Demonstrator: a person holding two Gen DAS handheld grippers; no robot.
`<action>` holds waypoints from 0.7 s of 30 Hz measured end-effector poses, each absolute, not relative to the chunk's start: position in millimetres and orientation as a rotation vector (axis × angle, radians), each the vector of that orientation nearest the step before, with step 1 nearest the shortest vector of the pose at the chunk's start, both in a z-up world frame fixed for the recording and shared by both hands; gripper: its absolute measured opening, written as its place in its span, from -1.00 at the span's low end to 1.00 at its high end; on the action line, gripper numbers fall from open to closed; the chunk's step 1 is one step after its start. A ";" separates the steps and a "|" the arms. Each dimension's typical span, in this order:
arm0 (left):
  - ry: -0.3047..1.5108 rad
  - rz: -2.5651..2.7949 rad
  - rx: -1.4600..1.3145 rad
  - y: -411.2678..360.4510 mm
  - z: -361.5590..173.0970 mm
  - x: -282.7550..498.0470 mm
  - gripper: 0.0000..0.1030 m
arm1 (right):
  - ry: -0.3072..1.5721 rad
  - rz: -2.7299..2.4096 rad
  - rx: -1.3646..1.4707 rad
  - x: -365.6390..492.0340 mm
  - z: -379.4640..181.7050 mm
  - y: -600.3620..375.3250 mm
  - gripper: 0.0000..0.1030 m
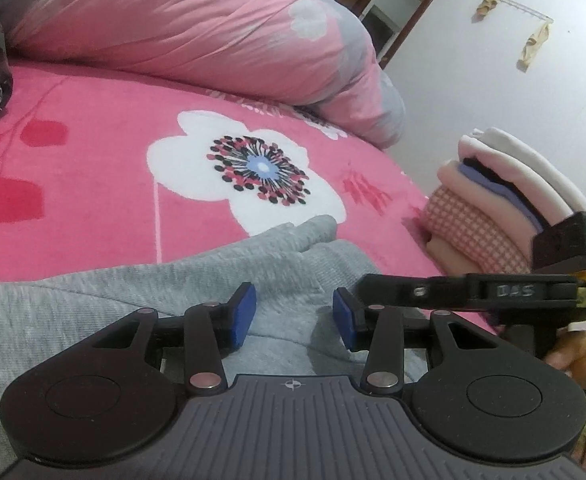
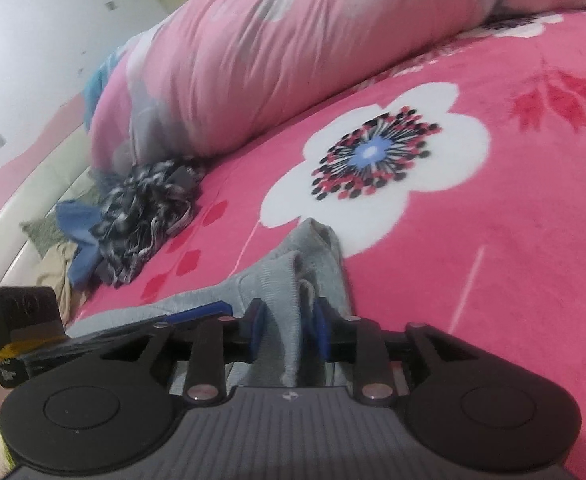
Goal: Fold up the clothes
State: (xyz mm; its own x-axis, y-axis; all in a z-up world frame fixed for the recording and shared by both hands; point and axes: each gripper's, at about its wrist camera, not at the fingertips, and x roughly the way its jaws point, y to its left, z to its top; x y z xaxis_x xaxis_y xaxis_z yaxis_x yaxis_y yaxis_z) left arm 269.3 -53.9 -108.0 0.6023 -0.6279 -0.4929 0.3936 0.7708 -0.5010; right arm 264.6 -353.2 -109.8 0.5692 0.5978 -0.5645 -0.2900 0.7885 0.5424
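A grey knit garment point(image 1: 197, 280) lies on the pink flowered blanket point(image 1: 93, 200), near its front edge. My left gripper point(image 1: 295, 318) hovers low over it, its blue pads apart with only flat cloth showing between them. The right gripper point(image 1: 363, 290) reaches in sideways just right of it. In the right wrist view, a raised fold of the grey garment point(image 2: 289, 280) runs between the blue pads of the right gripper point(image 2: 288, 328), which press on it from both sides. The left gripper point(image 2: 201, 312) shows at the lower left, beside the same cloth.
A stack of folded clothes point(image 1: 493, 208) sits at the bed's right edge. A rolled pink quilt point(image 1: 197, 28) lies along the far side. A heap of unfolded dark patterned and blue clothes point(image 2: 145, 216) is at the left by the bed frame. A white wall stands beyond.
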 end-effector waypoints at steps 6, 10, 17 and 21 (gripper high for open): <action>0.689 -0.570 -0.445 -30.2 -69.3 250.7 -0.09 | 0.634 0.347 0.486 205.2 -58.7 -402.9 -0.40; 0.640 -0.547 -0.477 5.0 -38.7 213.7 0.01 | 0.582 0.345 0.429 161.8 -35.9 -396.4 -0.41; 0.664 -0.414 -0.464 62.9 -36.3 139.0 0.01 | 0.578 0.466 0.285 130.9 -53.0 -325.0 -0.42; 0.657 -0.281 -0.526 113.7 -44.8 103.2 0.01 | 0.662 0.405 0.251 138.9 -107.4 -316.1 -0.61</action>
State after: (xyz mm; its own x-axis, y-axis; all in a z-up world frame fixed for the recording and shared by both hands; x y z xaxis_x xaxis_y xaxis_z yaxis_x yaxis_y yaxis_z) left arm 103.2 113.7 -44.8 0.7611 -0.4073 -0.5049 0.0835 0.8334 -0.5464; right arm 138.9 -316.1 -107.4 0.7154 0.4402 -0.5426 -0.2829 0.8926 0.3512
